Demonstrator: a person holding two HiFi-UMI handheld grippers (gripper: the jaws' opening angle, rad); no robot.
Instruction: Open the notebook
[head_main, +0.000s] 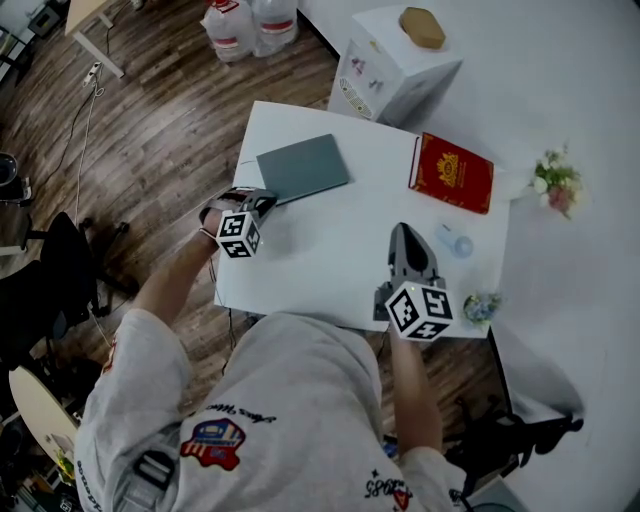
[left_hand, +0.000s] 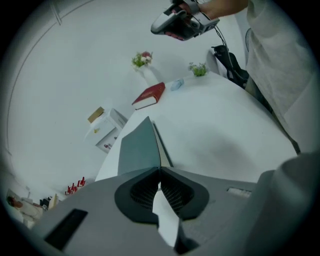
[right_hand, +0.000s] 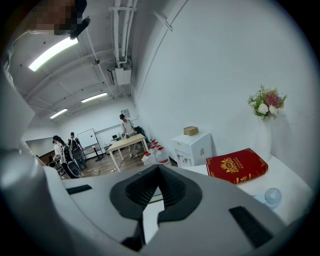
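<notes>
The grey notebook (head_main: 303, 167) lies at the far left of the white table (head_main: 330, 260). My left gripper (head_main: 264, 201) is at its near corner. In the left gripper view the jaws (left_hand: 160, 171) are closed on the edge of the notebook's grey cover (left_hand: 137, 147), which tilts up, with pale page edges showing beside it. My right gripper (head_main: 405, 236) hovers over the table's near right part, away from the notebook. Its jaws (right_hand: 159, 169) are shut with nothing between them.
A red book (head_main: 452, 172) lies at the table's far right, with a small pale blue object (head_main: 455, 240) and a little plant (head_main: 480, 305) nearer me. A flower vase (head_main: 556, 182) and a white cabinet (head_main: 390, 65) stand beyond. Water bottles (head_main: 250, 25) sit on the floor.
</notes>
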